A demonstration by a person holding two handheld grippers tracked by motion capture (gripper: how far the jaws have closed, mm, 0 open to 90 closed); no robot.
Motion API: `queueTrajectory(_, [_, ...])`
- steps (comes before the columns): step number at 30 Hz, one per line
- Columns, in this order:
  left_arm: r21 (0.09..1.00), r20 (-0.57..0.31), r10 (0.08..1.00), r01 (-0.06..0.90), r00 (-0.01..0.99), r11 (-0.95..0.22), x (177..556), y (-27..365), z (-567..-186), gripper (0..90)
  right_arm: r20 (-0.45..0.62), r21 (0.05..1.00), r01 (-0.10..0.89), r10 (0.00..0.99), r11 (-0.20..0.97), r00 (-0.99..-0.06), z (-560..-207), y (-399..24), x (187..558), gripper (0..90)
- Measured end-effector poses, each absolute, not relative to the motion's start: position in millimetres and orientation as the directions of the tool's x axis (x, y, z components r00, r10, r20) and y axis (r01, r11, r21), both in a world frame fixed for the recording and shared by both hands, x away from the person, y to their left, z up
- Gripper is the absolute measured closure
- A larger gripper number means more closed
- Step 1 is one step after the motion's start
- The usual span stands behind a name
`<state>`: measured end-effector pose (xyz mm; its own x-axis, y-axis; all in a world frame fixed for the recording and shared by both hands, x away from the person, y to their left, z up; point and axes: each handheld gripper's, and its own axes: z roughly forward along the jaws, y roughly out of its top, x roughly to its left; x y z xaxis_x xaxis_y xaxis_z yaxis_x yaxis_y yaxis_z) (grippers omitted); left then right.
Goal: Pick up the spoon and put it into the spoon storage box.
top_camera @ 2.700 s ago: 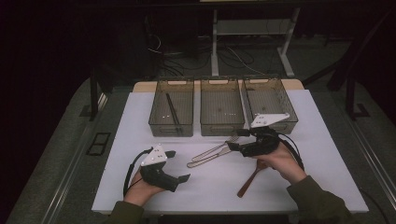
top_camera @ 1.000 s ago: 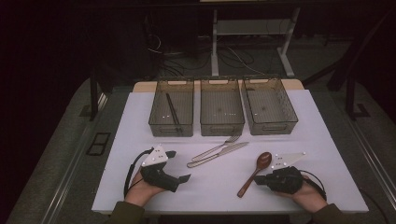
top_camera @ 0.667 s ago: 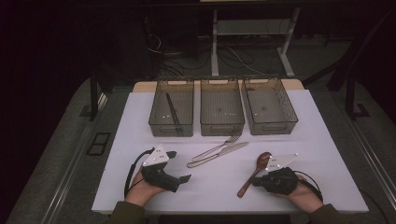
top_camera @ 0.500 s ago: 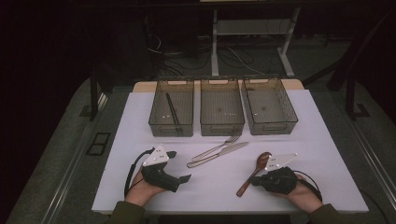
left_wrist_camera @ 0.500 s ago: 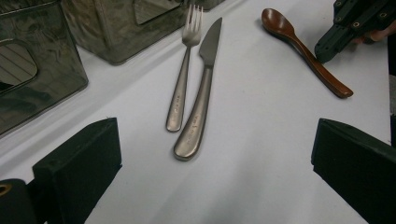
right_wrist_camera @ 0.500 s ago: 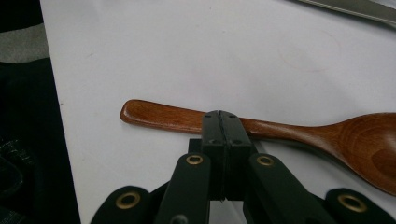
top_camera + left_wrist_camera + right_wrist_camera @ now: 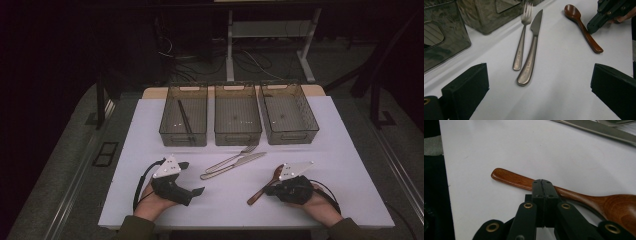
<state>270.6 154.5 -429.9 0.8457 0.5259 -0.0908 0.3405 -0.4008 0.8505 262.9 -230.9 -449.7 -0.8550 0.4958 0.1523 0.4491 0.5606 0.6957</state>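
Wooden spoon [image 7: 584, 197] flat on table [image 7: 350, 150], handle just beyond right gripper [image 7: 542, 182] tips; jaws pressed together, empty. Left gripper [image 7: 536, 97] spread wide, holding nothing.

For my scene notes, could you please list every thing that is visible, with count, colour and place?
Translucent grey plastic bins: three, in a row at the far edge of the white table.
Thin dark stick: one, in the left bin.
Silver metal fork: one, mid-table, before the bins.
Silver metal knife: one, beside the fork.
Brown wooden spoon: one, flat on the table, right of the knife.
Left gripper: black, jaws wide apart, aimed at the fork and knife.
Right gripper: black, jaws together, empty, tips just in front of the spoon's handle.
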Motion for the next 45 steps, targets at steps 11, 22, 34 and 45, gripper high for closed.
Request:
queueTrajectory(11, [0.85,-0.093,0.527,0.343,0.845,-0.4,271,154,-430,0.7,0.153,0.707,0.454,0.51,0.542,-0.847,-448,-225,272,88.6])
queueTrajectory(22, [0.849,-0.088,0.527,0.34,0.845,-0.405,271,154,-431,0.7,0.149,0.71,0.451,0.511,0.541,-0.847,-448,-215,282,88.6])
queueTrajectory(34, [0.854,-0.103,0.54,0.353,0.835,-0.383,277,161,-435,0.0,0.147,0.711,0.456,0.521,0.535,-0.841,-449,-203,296,88.6])
queueTrajectory(45, [0.855,-0.114,0.543,0.361,0.832,-0.372,276,161,-435,0.0,0.179,0.731,0.466,0.518,0.499,-0.836,-445,-203,300,85.1])
